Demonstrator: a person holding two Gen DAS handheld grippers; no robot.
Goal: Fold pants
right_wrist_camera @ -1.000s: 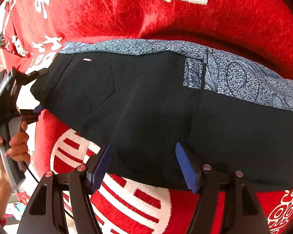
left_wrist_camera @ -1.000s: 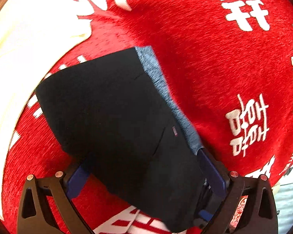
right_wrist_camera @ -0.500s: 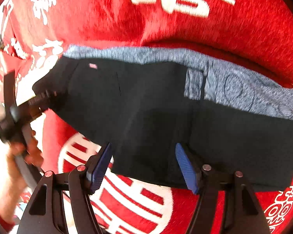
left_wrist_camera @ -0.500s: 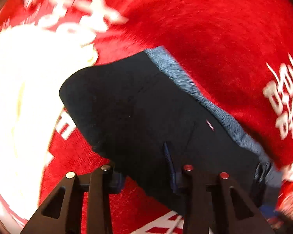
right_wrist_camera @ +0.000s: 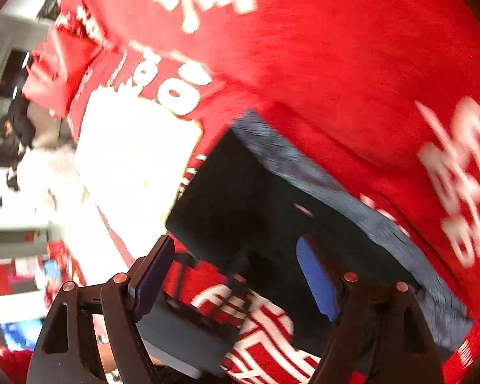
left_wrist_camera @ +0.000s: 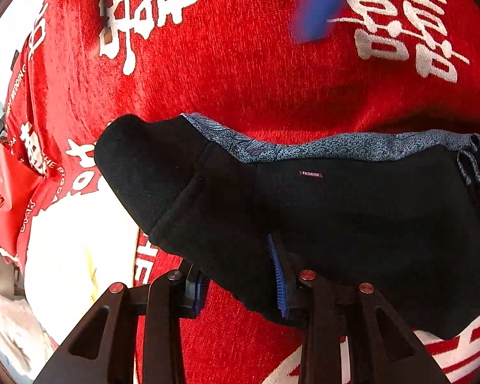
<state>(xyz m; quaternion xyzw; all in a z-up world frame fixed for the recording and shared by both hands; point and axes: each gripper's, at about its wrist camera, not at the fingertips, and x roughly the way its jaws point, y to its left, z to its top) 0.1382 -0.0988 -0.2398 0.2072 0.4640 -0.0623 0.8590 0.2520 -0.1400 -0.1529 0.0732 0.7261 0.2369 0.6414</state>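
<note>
The pants (left_wrist_camera: pixel 351 220) are black with a blue-grey patterned waistband and a small pink label; they lie folded on a red cloth (left_wrist_camera: pixel 255 64) with white characters. My left gripper (left_wrist_camera: pixel 240 275) is shut on the near edge of the pants, with black fabric bunched between its blue pads. In the blurred right wrist view the pants (right_wrist_camera: pixel 265 198) lie ahead, and my right gripper (right_wrist_camera: pixel 236 275) is open with its blue pads wide apart, above the near edge of the pants and holding nothing.
A white and pale yellow cloth (left_wrist_camera: pixel 76 246) lies left of the pants, also in the right wrist view (right_wrist_camera: pixel 128 160). A blurred blue pad (left_wrist_camera: pixel 319 3) of the other gripper crosses the top of the left wrist view. Room clutter (right_wrist_camera: pixel 12 128) lies beyond the left edge.
My left gripper has closed on the near edge of the pants and swung round. My right gripper has stayed open and moved fast leftward along the pants.
</note>
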